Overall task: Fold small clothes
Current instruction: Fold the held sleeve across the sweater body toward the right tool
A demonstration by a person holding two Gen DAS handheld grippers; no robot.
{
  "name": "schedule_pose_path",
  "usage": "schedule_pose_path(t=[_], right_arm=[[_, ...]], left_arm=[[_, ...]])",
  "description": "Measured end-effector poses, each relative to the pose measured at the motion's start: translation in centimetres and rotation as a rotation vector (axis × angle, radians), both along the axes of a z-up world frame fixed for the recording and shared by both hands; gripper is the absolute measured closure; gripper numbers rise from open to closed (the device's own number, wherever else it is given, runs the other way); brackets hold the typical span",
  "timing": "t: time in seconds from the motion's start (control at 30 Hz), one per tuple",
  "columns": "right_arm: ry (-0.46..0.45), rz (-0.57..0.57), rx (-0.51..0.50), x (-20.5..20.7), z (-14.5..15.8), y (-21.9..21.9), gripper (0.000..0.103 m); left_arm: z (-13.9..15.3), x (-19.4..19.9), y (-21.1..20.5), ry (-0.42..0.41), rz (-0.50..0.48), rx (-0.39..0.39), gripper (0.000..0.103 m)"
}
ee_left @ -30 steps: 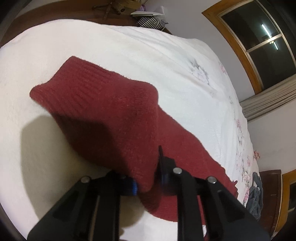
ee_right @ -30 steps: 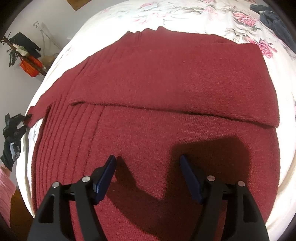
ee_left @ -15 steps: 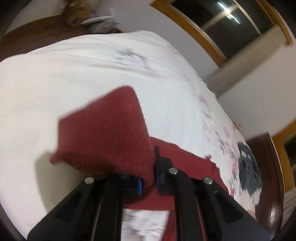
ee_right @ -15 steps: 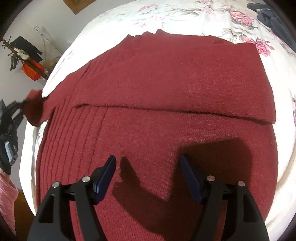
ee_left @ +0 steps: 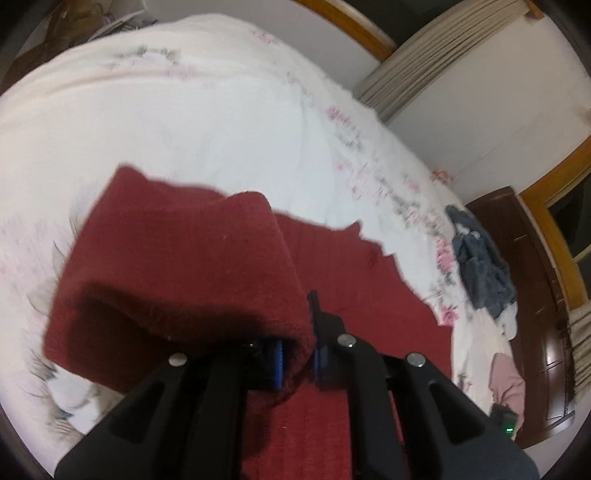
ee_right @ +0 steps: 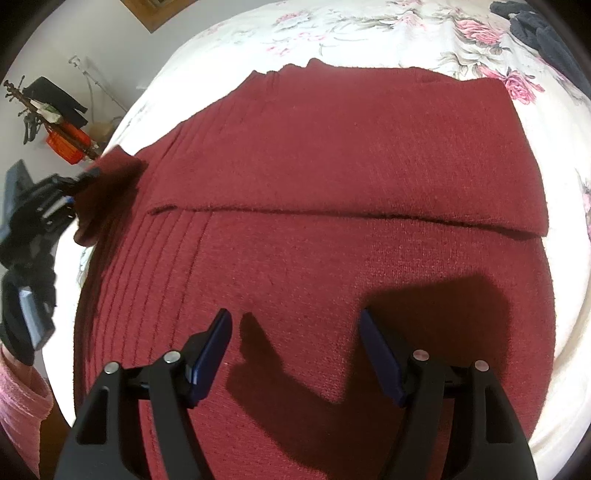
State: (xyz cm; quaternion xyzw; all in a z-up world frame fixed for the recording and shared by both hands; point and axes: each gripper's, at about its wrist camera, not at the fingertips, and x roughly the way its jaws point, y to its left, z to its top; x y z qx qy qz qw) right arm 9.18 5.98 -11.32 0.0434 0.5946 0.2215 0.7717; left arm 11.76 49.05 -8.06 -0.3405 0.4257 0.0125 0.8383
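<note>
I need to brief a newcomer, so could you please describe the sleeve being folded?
On the floral bedspread lies a dark red knitted sweater. Its sleeve is the one part lifted off the bed, pinched in the left hand-held gripper.

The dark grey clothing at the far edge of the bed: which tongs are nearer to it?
Cannot tell. The left tongs, shut on the red sweater's sleeve, and the open right tongs over the sweater both stay far from the grey clothing.

Left gripper (ee_left: 297,349) carried sleeve (ee_left: 177,273) inward over sweater (ee_right: 332,229)
</note>
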Motion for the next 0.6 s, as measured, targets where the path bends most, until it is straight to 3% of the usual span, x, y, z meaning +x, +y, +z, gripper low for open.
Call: schedule_pose_path(t=[0.27, 0.33, 0.6], right_arm=[[0.004, -0.002, 0.010, 0.0, -0.6, -0.2, 0.031], [0.005, 0.000, 0.005, 0.1, -0.6, 0.0, 0.030], [0.009, 0.023, 0.037, 0.7, 1.1, 2.1, 0.028]], left_arm=[[-4.2, -0.7, 0.6, 0.084, 0.014, -0.041, 0.088], [-4.3, -1.4, 0.7, 0.079, 0.001, -0.060, 0.087], [-2.2, -6.3, 1.5, 0.077, -0.079, -0.071, 0.066]])
